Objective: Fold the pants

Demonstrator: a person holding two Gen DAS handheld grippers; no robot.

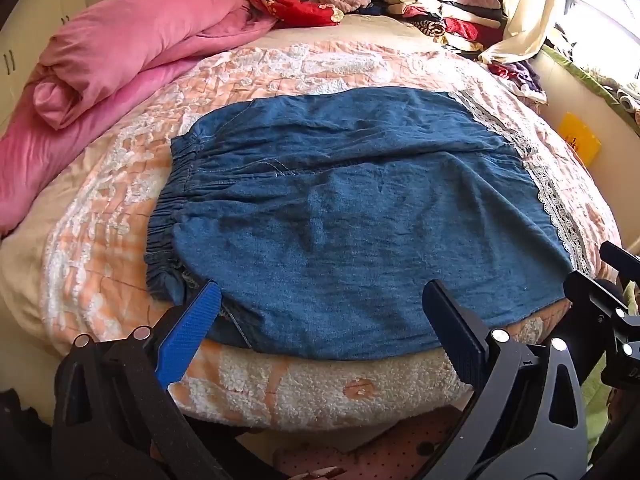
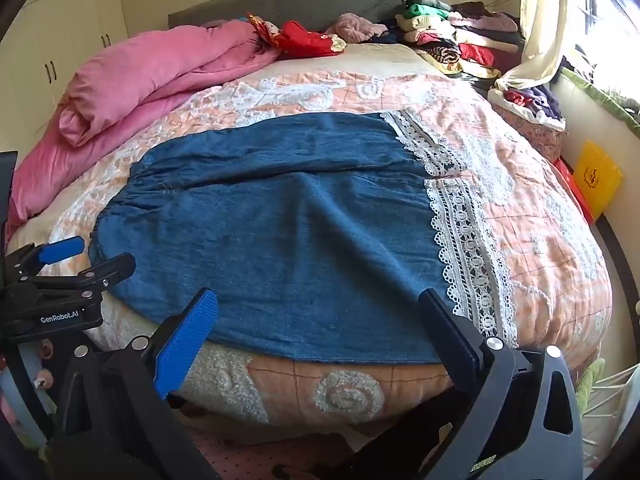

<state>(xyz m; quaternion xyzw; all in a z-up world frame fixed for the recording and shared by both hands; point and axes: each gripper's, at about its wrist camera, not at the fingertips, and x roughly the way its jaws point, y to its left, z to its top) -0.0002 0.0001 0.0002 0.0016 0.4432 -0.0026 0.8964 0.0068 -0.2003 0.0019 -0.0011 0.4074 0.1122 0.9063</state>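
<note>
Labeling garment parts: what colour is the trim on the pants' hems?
White lace trim on blue denim pants; clearest in the right wrist view.

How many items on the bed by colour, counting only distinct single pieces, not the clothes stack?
Blue: 1, denim pants
Pink: 1, rolled duvet
Red: 1, crumpled garment
Mauve: 1, fuzzy garment
Total: 4

Both grippers, left and right, are open above the pants' near edge.

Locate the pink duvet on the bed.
In both wrist views, the rolled pink duvet lies along the bed's left side, beyond the denim pants, beside red clothing.
</note>
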